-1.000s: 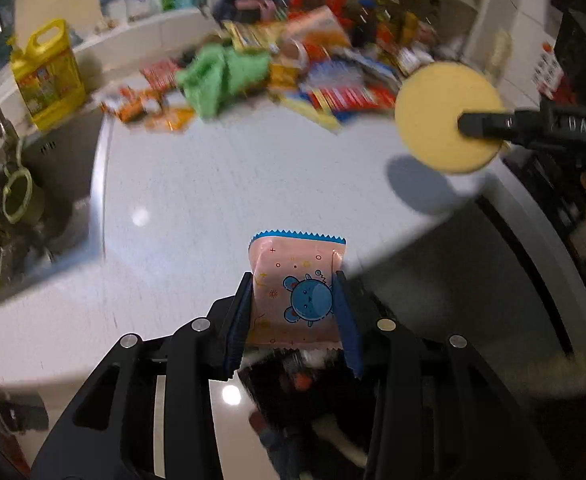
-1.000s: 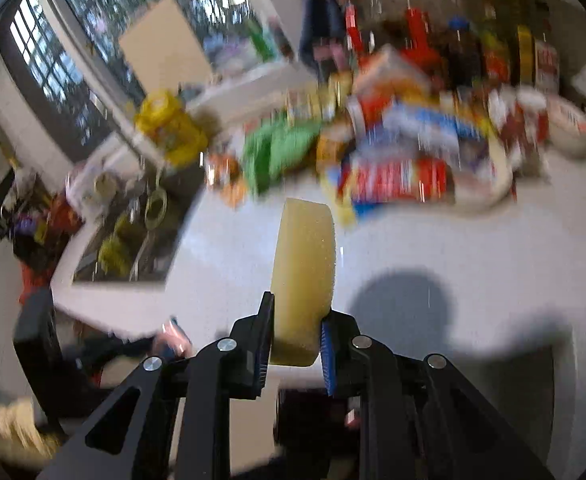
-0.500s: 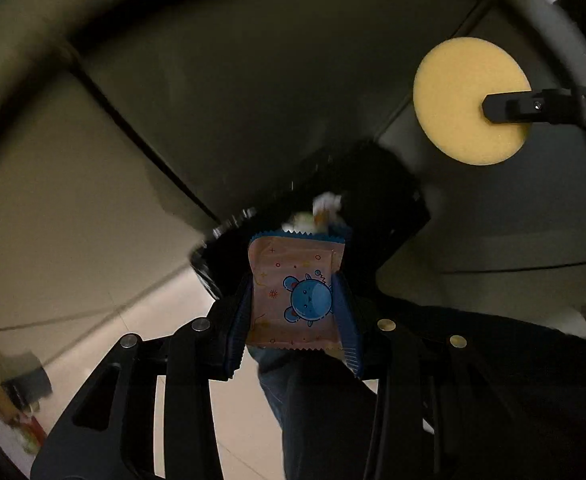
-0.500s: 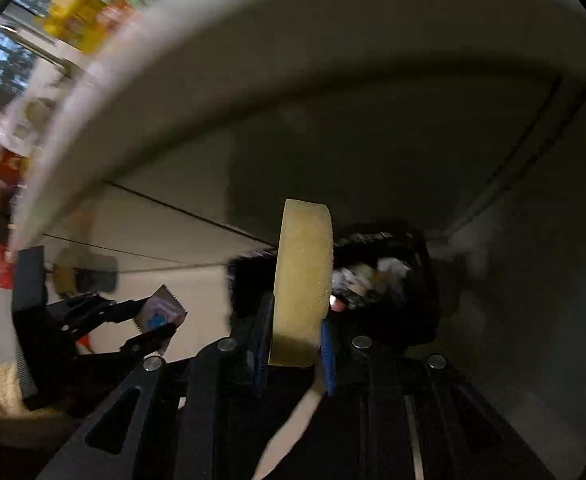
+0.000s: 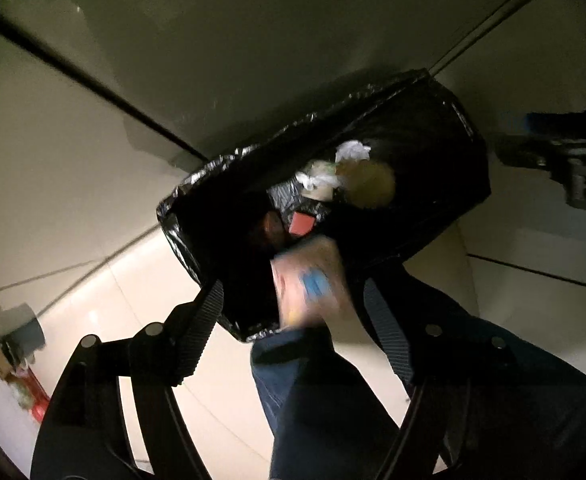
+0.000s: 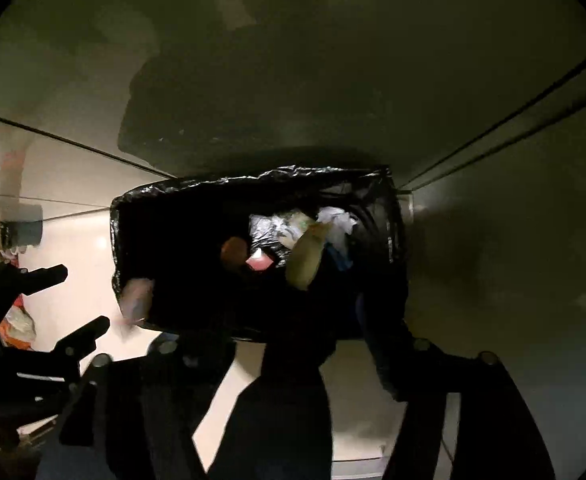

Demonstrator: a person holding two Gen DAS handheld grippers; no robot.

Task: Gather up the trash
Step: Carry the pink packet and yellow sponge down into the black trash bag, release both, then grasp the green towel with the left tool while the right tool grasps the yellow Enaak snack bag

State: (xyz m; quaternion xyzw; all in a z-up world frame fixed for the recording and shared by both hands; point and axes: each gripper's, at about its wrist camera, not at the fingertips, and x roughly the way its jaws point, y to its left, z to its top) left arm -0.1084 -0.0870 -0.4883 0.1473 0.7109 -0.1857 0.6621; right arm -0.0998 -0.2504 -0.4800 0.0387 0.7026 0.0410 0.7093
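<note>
A bin lined with a black bag (image 5: 445,120) stands on the floor below both grippers; it also shows in the right wrist view (image 6: 181,196). My left gripper (image 5: 293,304) is open; the pink snack packet (image 5: 309,284) is blurred, loose between its fingers over the bin's near edge. In the right wrist view the packet (image 6: 135,298) is at the bin's left rim beside the left gripper (image 6: 77,300). My right gripper (image 6: 293,340) is open. The yellow round sponge (image 6: 307,256) is inside the bin; it also shows in the left wrist view (image 5: 367,182). White crumpled paper (image 5: 351,150) lies there too.
Cream floor tiles (image 5: 73,208) surround the bin. A dark cabinet front (image 5: 253,40) rises behind it. The person's jeans leg (image 5: 313,400) is below the left gripper. A small grey object (image 6: 23,224) and an orange wrapper (image 6: 17,324) lie on the floor at left.
Both grippers have opened over the bin. The sponge has dropped from the right gripper into the bin. The pink packet has left the left gripper's grasp and is falling.
</note>
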